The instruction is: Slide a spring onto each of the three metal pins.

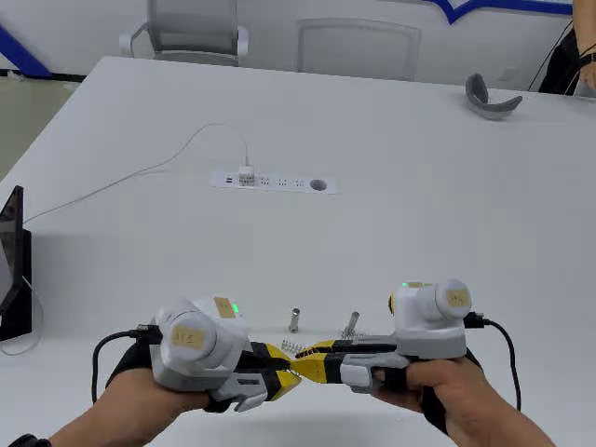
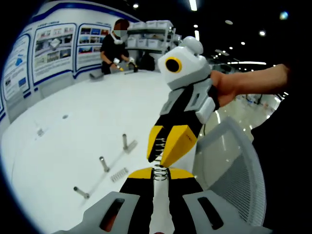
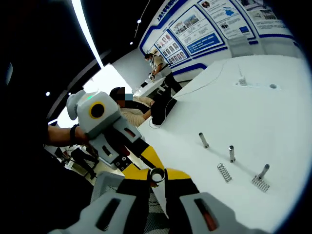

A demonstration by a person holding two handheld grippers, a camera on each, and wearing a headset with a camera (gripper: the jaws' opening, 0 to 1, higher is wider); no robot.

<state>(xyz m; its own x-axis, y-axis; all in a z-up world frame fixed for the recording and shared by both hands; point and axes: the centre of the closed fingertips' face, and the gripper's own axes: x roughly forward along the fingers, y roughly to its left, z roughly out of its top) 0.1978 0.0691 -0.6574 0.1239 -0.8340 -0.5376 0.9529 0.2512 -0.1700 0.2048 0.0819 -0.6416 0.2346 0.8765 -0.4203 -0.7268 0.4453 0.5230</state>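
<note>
Left gripper [image 2: 159, 175] and right gripper [image 3: 157, 178] meet tip to tip over the near edge of the white table [image 1: 400, 214]. Both pairs of yellow jaws are closed on one spring [image 2: 158, 144]. Its coils show between the right jaws and run into the left jaws. In the right gripper view it is seen end-on as a small ring. The spring is held off the surface, on no pin.

Three metal pins stand upright on the table just beyond the grippers: first pin [image 3: 203, 140], middle pin [image 3: 232, 153], last pin [image 3: 263, 171]. All three shafts are bare. A loose spring [image 3: 224, 171] lies flat near the middle pin. A third spring [image 3: 259, 182] lies at the foot of the last pin.

Surface: a power strip [image 1: 270, 182] sits mid-table with a white cable [image 1: 140, 172] plugged in and trailing left. A dark monitor [image 1: 9, 265] is at the left edge and a grey curved object [image 1: 491, 98] at the far right.

Room: two grey chairs [image 1: 191, 28] stand behind the far edge. Display boards [image 2: 58, 41] line the wall, and a person [image 2: 117, 46] stands at the table's far end. A mesh chair [image 2: 229, 156] is close by.
</note>
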